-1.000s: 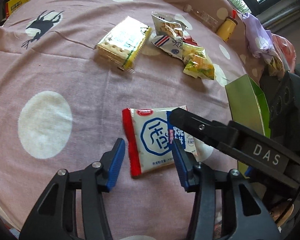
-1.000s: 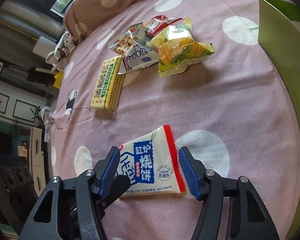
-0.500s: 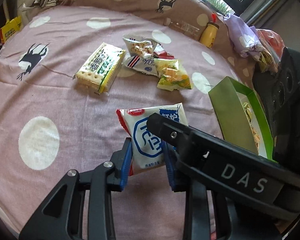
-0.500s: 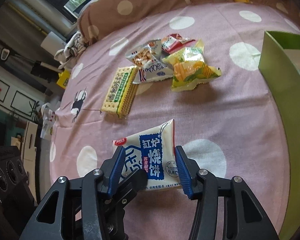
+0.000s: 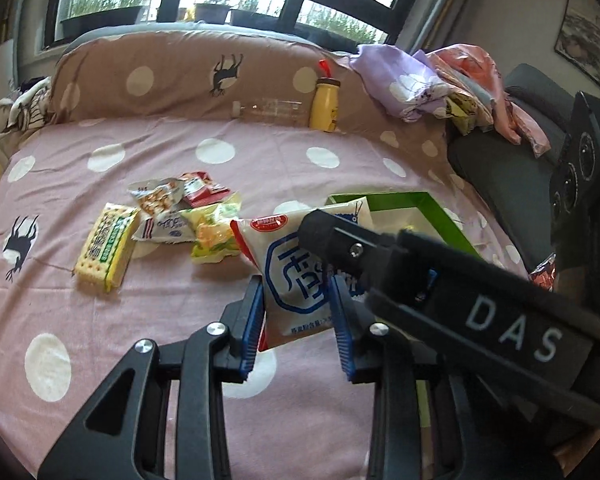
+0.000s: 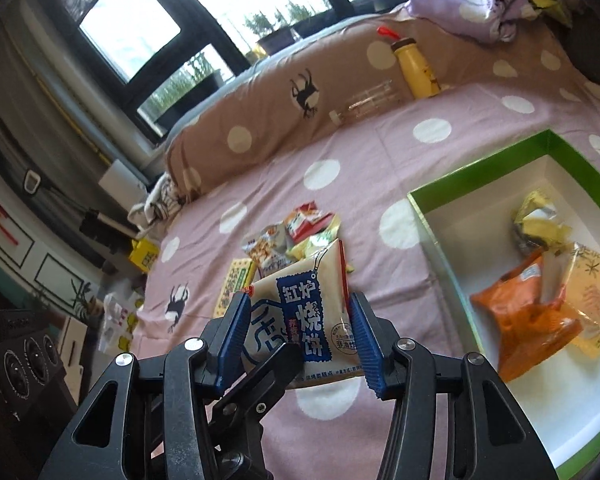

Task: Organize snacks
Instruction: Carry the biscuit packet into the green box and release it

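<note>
- Left gripper (image 5: 298, 318) and right gripper (image 6: 298, 340): both clamped on one white snack packet (image 5: 296, 276), sharing its load, clear of the bedspread (image 5: 180, 304).
- Green box (image 6: 440, 240), two o'clock in the right view: likely destination.
- Loose snacks (image 5: 204, 220), eleven o'clock: unsorted.

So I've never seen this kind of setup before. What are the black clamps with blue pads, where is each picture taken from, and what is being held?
There is no robot here: a person carries one hand-held gripper in each hand, each with a fisheye camera looking along its two blue-padded fingers. One picture comes from the left hand-held gripper, the other from the right hand-held gripper. Both are clamped on the same white and blue snack packet, lifted above the pink dotted bedspread. On the bedspread lie a cracker pack and a small pile of snack bags. To the right stands an open green box already holding an orange bag and yellowish packets. A yellow bottle leans against the pillow.
</note>
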`<state>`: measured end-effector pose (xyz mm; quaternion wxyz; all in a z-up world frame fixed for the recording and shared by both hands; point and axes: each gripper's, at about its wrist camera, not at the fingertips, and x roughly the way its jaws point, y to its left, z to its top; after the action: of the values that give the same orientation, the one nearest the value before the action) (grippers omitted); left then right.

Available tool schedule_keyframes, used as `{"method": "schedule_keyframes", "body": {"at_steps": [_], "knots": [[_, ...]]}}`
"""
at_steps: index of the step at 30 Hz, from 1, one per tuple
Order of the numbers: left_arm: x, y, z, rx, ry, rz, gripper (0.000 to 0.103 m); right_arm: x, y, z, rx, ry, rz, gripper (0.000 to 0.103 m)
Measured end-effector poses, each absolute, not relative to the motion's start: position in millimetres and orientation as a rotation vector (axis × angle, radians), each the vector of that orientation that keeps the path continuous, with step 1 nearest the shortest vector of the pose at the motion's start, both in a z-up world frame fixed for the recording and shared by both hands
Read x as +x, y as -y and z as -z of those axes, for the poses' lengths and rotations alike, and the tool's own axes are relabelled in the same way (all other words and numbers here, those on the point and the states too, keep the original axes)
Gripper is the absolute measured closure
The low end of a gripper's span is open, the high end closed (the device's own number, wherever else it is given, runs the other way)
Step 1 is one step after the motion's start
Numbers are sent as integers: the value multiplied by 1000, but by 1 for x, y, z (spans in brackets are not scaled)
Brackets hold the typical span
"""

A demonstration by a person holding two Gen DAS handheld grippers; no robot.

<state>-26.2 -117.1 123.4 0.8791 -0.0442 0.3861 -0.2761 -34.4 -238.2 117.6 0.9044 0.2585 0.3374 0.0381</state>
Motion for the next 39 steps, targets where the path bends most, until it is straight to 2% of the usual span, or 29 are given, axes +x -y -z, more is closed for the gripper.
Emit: {"method": "schedule_keyframes", "body": {"at_steps": [9, 14, 22, 32, 35, 37, 39], "knots": [[-19, 191, -135, 19, -748, 705, 71, -61, 310, -123, 680, -554, 42, 49], [-9, 221, -128, 25, -785, 766, 71, -69, 349, -111, 788, -515, 56, 49], [-3, 262, -107, 82, -852, 769, 71, -69, 377, -83, 891, -564, 149, 49], [1, 271, -90, 77, -912, 770, 72, -68, 388, -70, 915, -612, 237, 49], [0, 268, -91, 78, -891, 756, 65, -68, 390, -70, 921, -608, 245, 49], [-2, 264, -95, 80, -878, 751, 49, -70, 390, -71, 919, -602, 255, 49], [-3, 256, -98, 66, -866, 743, 42, -72, 387, -75, 909, -593, 266, 46]]}}
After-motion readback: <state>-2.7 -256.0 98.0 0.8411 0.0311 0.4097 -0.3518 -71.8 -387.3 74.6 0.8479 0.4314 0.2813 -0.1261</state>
